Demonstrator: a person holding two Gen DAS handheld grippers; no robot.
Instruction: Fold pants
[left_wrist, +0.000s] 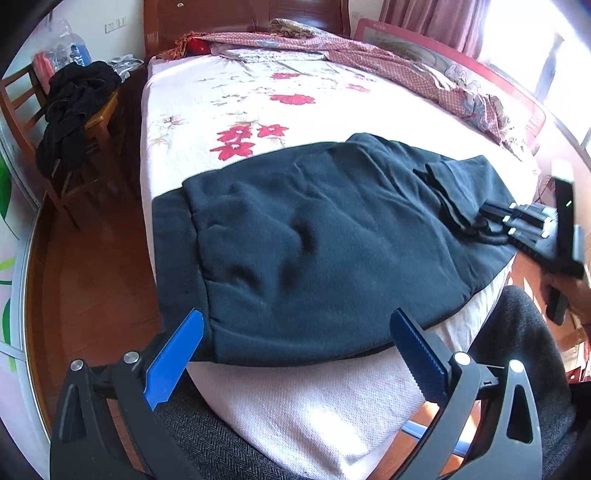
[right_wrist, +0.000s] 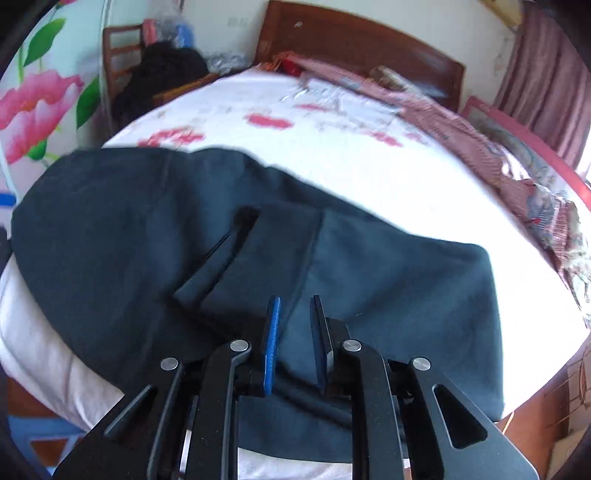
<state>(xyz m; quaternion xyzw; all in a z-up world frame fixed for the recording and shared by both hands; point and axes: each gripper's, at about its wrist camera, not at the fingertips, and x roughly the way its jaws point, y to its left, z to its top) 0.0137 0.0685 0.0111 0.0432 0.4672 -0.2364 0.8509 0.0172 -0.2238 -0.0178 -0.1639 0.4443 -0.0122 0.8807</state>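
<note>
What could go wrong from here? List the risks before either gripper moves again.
1. The pants hang over the bed's near edge; a pull toward the person could drag them off.
2. The left gripper is wide open, straddling the hem; closing there may catch only one layer.
3. The right gripper, nearly closed, appears to pinch a ridge of fabric beside a loose folded flap; lifting may undo that flap.

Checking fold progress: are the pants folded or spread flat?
Partly folded: the pants lie on the bed with one doubled-over flap on top.
</note>
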